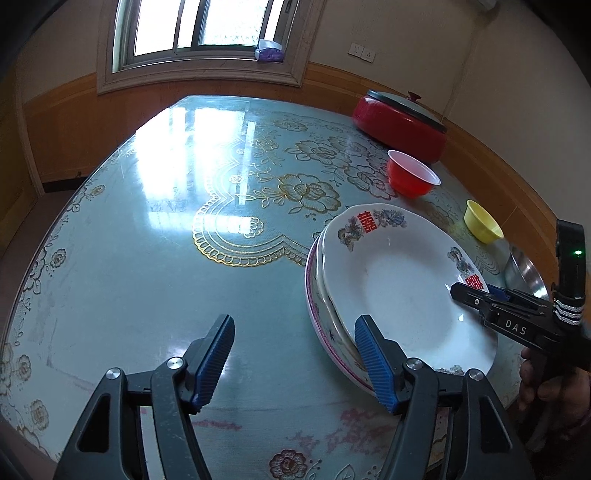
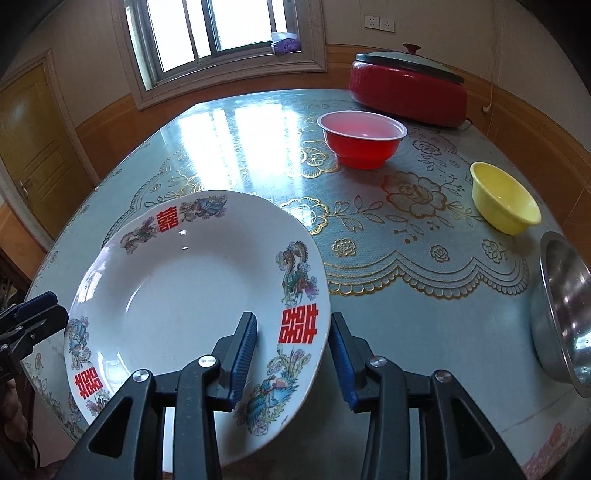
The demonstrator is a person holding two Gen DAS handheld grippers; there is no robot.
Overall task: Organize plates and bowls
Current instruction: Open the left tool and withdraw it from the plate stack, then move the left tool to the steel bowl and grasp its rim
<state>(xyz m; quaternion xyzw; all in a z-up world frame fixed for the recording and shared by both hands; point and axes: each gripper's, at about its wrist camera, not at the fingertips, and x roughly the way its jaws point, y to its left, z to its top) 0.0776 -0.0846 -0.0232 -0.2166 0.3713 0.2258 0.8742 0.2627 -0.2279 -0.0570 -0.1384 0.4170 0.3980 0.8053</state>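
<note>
Round table (image 1: pixel 155 288) is sitting under a glossy teal cover with gold floral lace print, window glare washing over its far half. Room: cream walls over orange-brown wood wainscot, 1 window (image 1: pixel 199 33) beyond the table, 1 double wall socket (image 1: pixel 362 52) to the window's right, 1 wooden door (image 2: pixel 35 147) at the left in the right wrist view.

Landmark = white plate (image 2: pixel 192 295) with red double-happiness marks and dragon/phoenix print. It is lying on top of a stack; the left wrist view is showing at least 2 more rims under it, the lowest one pink-edged (image 1: pixel 321 332). Exact stack count I cannot tell.

Counted around the plate:
- 1 red bowl (image 2: pixel 362 138) beyond it, to the right
- 1 yellow bowl (image 2: pixel 504 197) further right, apart from the red bowl
- 1 steel bowl (image 2: pixel 565 310) at the right table edge
- 1 red lidded cooker (image 2: pixel 408 88) behind the red bowl, at the far edge

Right gripper (image 2: pixel 293 354) is straddling the plate's near right rim: 1 blue pad over the plate's inside, 1 outside the rim, gaps visible, not pinching. Left gripper (image 1: pixel 295 362) is standing spread at the plate's left side, nothing between the jaws; its right pad (image 1: pixel 373 362) is sitting at the stack's edge, contact unclear.
</note>
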